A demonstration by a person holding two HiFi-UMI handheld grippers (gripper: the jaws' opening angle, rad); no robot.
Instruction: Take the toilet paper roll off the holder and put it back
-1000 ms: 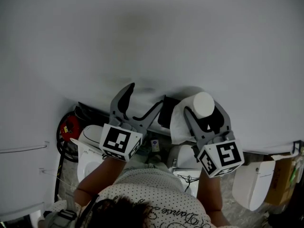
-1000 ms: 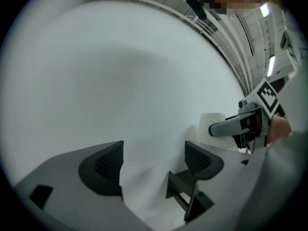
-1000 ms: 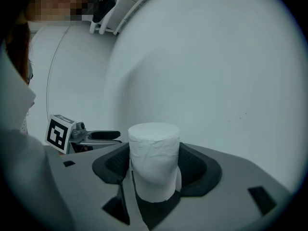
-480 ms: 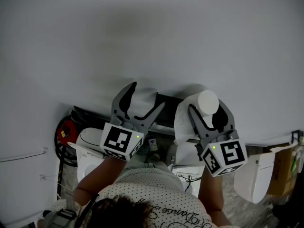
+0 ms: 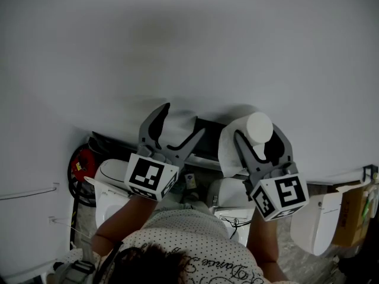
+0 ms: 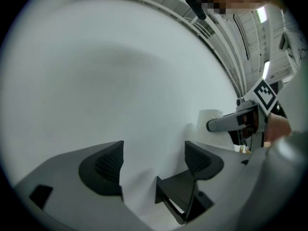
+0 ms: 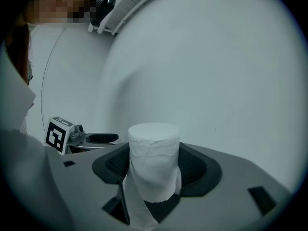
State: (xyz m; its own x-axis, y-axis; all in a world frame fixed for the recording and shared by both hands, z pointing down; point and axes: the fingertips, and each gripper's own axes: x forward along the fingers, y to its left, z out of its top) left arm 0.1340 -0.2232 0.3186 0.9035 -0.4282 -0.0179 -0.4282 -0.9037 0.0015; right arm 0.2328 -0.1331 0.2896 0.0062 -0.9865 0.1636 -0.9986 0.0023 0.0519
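Note:
A white toilet paper roll stands upright between the fingers of my right gripper, which is shut on it close to the white wall. In the right gripper view the roll fills the gap between the dark pads, and a loose tail of paper hangs down below it. My left gripper is just to the left, open, with only bare wall between its pads. A black holder sits on the wall between the two grippers, partly hidden by them. It shows below the left gripper's right pad as a black bracket.
The white wall fills the upper half of the head view. Below are a white toilet, a red object, another white fixture and a cardboard box at the right. The person's dotted shirt is at the bottom.
Both grippers and the roll sit a touch further right in the head view than a second ago. The grip on the roll and the open left jaws look the same.

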